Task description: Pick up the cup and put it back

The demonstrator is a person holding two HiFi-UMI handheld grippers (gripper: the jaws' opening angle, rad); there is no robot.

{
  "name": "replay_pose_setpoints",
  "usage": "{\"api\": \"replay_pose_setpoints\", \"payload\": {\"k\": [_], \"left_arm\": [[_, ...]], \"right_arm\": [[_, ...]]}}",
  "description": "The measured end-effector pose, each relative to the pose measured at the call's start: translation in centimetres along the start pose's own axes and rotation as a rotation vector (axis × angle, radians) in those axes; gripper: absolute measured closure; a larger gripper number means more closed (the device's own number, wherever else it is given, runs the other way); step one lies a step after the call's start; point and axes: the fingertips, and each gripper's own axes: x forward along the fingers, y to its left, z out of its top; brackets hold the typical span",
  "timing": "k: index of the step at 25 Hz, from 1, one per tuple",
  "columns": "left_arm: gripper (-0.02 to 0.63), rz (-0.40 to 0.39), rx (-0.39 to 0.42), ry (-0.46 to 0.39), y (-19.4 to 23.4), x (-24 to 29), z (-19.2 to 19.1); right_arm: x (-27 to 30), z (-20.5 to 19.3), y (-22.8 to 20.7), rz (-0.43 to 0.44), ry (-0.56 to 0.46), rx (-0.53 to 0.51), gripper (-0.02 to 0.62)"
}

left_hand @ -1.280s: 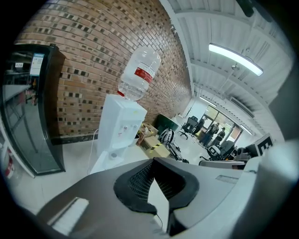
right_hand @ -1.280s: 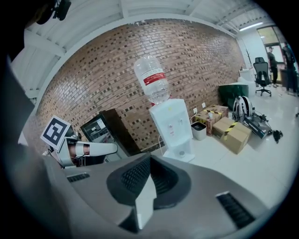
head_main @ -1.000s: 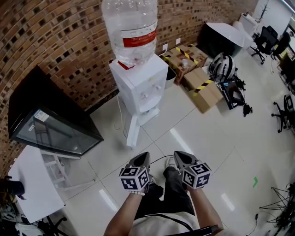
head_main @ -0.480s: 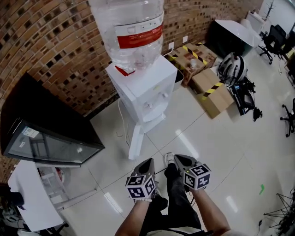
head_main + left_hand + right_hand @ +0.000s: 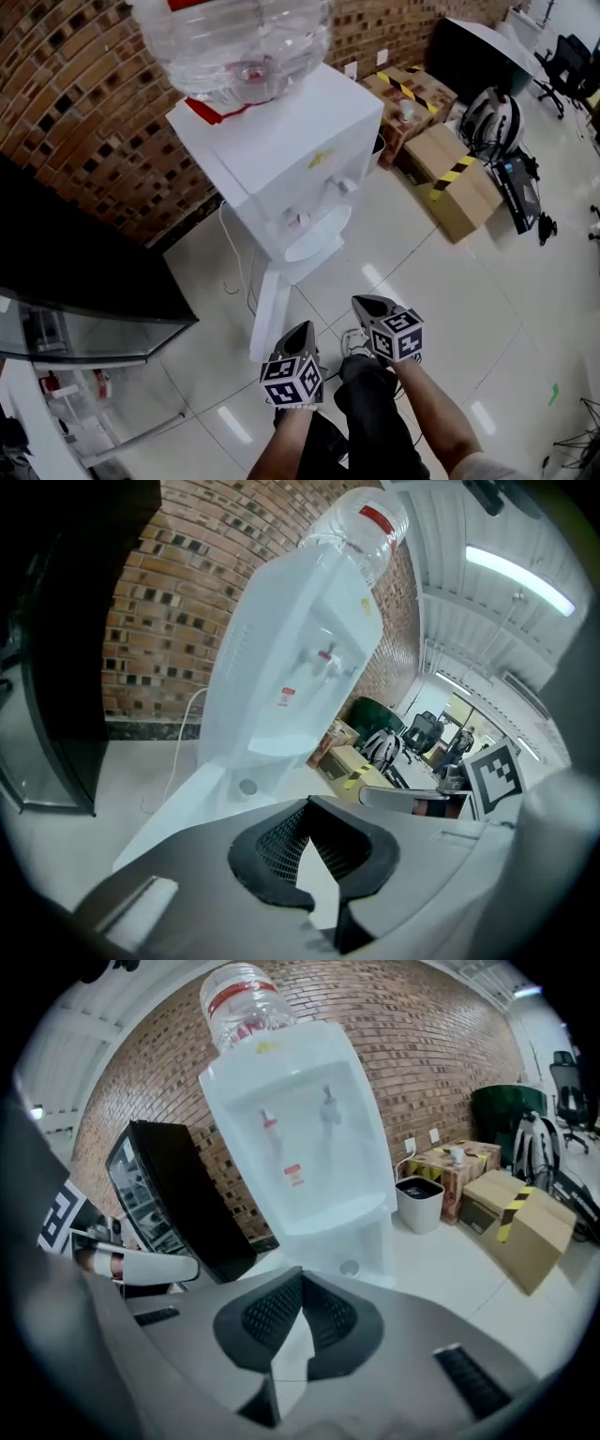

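No cup shows clearly near the grippers; a small white cup-like thing (image 5: 405,111) sits on the taped box at the back right. A white water dispenser (image 5: 281,159) with a clear bottle (image 5: 234,47) on top stands against the brick wall, its two taps (image 5: 298,1115) over an empty drip ledge. My left gripper (image 5: 300,330) and right gripper (image 5: 362,303) hang side by side over the floor, short of the dispenser's base. Both are shut with nothing between the fingers, as the left gripper (image 5: 307,804) and right gripper (image 5: 300,1275) show in their own views.
A black cabinet with a glass door (image 5: 75,291) stands left of the dispenser. A white panel (image 5: 267,319) leans at the dispenser's foot. Cardboard boxes (image 5: 450,178), a helmet (image 5: 494,117) and a white bin (image 5: 419,1202) lie to the right.
The head view has come closer to the dispenser, which now fills more of the picture. Both grippers have sunk and moved toward its base, still shut and side by side.
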Motion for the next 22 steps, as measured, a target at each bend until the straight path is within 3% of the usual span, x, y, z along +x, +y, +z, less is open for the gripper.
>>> {"api": "replay_pose_setpoints", "payload": {"k": [12,13,15,19,20,22], "left_arm": [[0.606,0.013,0.040,-0.042,7.1,16.0,-7.4],[0.606,0.020,0.047,-0.046,7.8,16.9,-7.8],[0.606,0.039,0.068,-0.054,9.2,18.4,-8.6],[0.606,0.044,0.076,-0.067,11.0,21.3,-10.1],[0.606,0.049,0.079,-0.069,11.4,21.7,-10.4],[0.606,0.074,0.076,-0.080,12.3,22.4,-10.8]], "right_arm": [[17.2,-7.5,-9.3,0.025,-0.041,-0.060,0.561],[18.5,-7.8,-9.7,0.025,-0.046,-0.066,0.498],[21.0,-8.5,-10.7,0.021,-0.059,-0.068,0.482],[26.7,-9.8,-12.9,-0.015,-0.071,-0.074,0.333],[27.9,-10.0,-13.1,-0.016,-0.077,-0.080,0.333],[30.0,-10.3,-13.5,-0.009,-0.088,-0.100,0.256]]}}
